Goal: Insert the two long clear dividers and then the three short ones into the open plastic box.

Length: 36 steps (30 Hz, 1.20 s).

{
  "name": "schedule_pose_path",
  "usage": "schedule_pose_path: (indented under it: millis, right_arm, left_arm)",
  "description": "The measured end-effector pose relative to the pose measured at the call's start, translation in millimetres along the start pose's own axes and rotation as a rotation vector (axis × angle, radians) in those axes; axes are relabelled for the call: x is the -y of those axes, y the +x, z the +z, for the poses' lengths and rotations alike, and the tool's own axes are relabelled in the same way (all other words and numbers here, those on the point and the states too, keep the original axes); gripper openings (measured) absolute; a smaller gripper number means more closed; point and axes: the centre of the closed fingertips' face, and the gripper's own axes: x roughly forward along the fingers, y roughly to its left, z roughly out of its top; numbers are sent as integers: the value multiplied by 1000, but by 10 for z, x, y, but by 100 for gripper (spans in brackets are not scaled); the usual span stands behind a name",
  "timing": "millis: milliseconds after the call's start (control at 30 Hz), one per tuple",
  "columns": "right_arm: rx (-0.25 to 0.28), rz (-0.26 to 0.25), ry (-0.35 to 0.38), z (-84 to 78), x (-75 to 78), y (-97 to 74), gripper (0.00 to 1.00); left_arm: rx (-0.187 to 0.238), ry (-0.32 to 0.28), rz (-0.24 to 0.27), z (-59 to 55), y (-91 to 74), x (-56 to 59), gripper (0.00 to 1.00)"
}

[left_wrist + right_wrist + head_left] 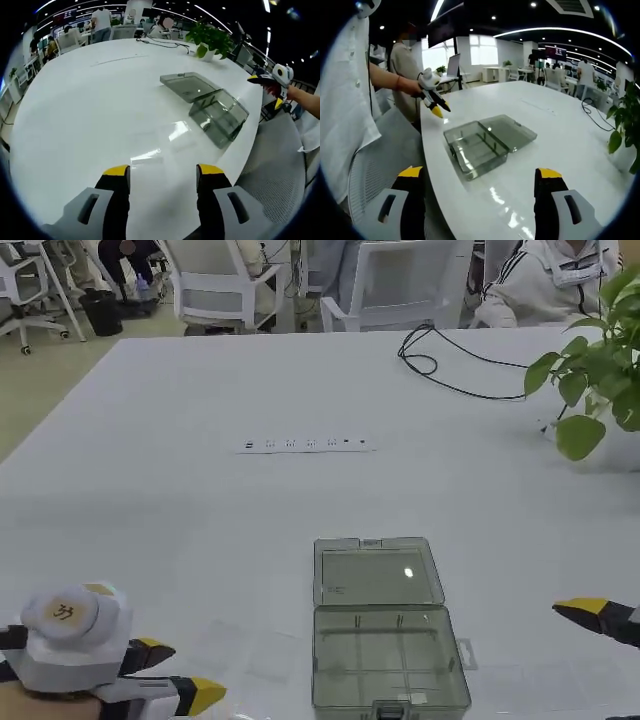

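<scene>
Left gripper [163, 170] wide, right gripper [480, 173] wide, both empty, open plastic box [380, 650] between

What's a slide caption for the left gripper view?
Left gripper, jaws open, facing clear dividers lying on the table beside the open plastic box.

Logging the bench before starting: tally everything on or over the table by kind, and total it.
Box: 1
Grippers: 2 (left gripper, right gripper)
Plant: 1
Cable: 1
Socket strip: 1
Dividers: too faint to count
Total: 6, plus dividers
</scene>
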Motion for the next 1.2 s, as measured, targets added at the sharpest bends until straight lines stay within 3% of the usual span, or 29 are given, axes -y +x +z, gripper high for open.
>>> schedule_pose_path:
  millis: [167,200,467,567,900,1200]
  right_arm:
    - [1,-3,4,0,12,2,91]
    - [2,-2,4,0,14,3,91]
    - [2,3,6,-4,9,25,90]
    - [6,4,8,3,10,39,90]
    - [10,4,13,3,2,43,90]
    - [13,-3,16,-4,15,33,90]
  left_arm:
    - [-53,0,30,-67,63,-46,48]
    - [-81,2,42,-109,72,-63,47]
    - [-137,7,82,-168,152,-105,45]
    - [-181,16,107,-230,186,-129,45]
    - [-235,108,180,-260,214,-180,37]
    - [-285,76,196,-275,193,-217,36]
